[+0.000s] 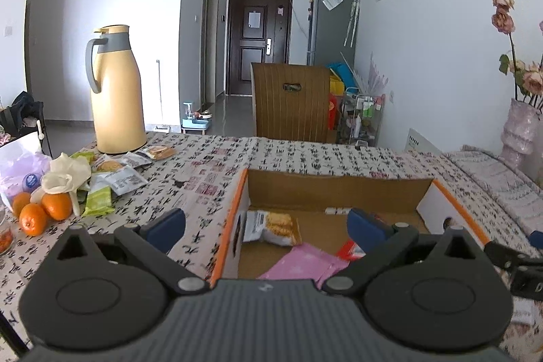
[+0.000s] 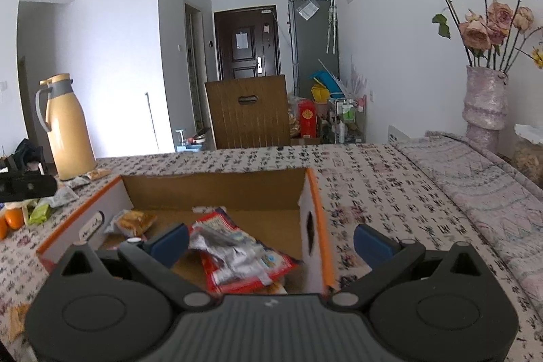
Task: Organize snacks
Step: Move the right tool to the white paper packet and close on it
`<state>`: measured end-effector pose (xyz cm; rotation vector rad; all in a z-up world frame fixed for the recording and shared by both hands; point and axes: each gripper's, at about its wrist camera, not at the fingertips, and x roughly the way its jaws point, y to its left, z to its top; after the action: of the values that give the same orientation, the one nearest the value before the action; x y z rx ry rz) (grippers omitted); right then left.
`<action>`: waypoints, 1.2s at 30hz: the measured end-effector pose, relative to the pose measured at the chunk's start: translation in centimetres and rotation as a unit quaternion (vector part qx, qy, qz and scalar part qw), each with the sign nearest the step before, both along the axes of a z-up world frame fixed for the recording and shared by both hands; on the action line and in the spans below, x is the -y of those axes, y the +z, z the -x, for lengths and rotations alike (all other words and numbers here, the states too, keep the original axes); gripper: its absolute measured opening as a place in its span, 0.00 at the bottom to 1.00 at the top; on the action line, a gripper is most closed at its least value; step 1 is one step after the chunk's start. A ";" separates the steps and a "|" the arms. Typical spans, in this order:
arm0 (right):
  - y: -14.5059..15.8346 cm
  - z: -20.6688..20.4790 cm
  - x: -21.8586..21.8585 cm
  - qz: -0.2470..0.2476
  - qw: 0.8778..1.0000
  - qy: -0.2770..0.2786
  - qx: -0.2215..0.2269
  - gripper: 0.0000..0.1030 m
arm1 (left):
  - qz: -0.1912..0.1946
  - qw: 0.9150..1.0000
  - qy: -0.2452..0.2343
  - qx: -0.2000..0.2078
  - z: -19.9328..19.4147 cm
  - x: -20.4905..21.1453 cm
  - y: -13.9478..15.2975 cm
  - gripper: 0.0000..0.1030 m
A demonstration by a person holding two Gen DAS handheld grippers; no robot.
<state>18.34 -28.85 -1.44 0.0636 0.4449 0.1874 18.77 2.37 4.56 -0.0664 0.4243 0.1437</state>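
Table (image 1: 210,165): box (image 1: 339,184), thermos (image 1: 115,90), snacks (image 1: 118,178)

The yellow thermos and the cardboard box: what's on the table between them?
In the left wrist view, mostly bare patterned tablecloth separates the thermos from the box; only biscuit packets lie at the thermos's foot.

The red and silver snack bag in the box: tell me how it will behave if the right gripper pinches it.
The red and silver snack bag looks crinkled and thin, so it will probably flop and crumple instead of holding its shape. Its glossy foil may slip between the pads. It seems light, so it should lift easily from the cardboard box, though the open right gripper could crush the contents.
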 end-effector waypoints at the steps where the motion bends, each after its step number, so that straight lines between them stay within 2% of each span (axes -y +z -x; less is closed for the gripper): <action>1: -0.1 0.3 0.4 0.004 1.000 -0.002 -0.003 1.00 | -0.001 1.000 -0.001 -0.002 0.3 -0.1 -0.2 1.00; 19: -4.3 3.0 7.7 0.042 0.996 -0.049 -0.059 1.00 | -0.018 0.999 0.024 -0.033 5.1 -2.9 -6.0 1.00; 25: -5.1 2.5 8.4 0.043 0.994 -0.060 -0.077 1.00 | -0.004 0.999 0.024 -0.029 5.0 -3.5 -6.9 1.00; 36: -6.3 0.6 7.9 0.076 0.991 -0.048 -0.103 1.00 | 0.003 0.999 0.019 -0.033 4.8 -3.4 -7.4 1.00</action>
<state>17.71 -36.72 -7.79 -0.0450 0.6598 0.0519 13.99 5.81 -2.86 -0.0752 0.4905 0.1824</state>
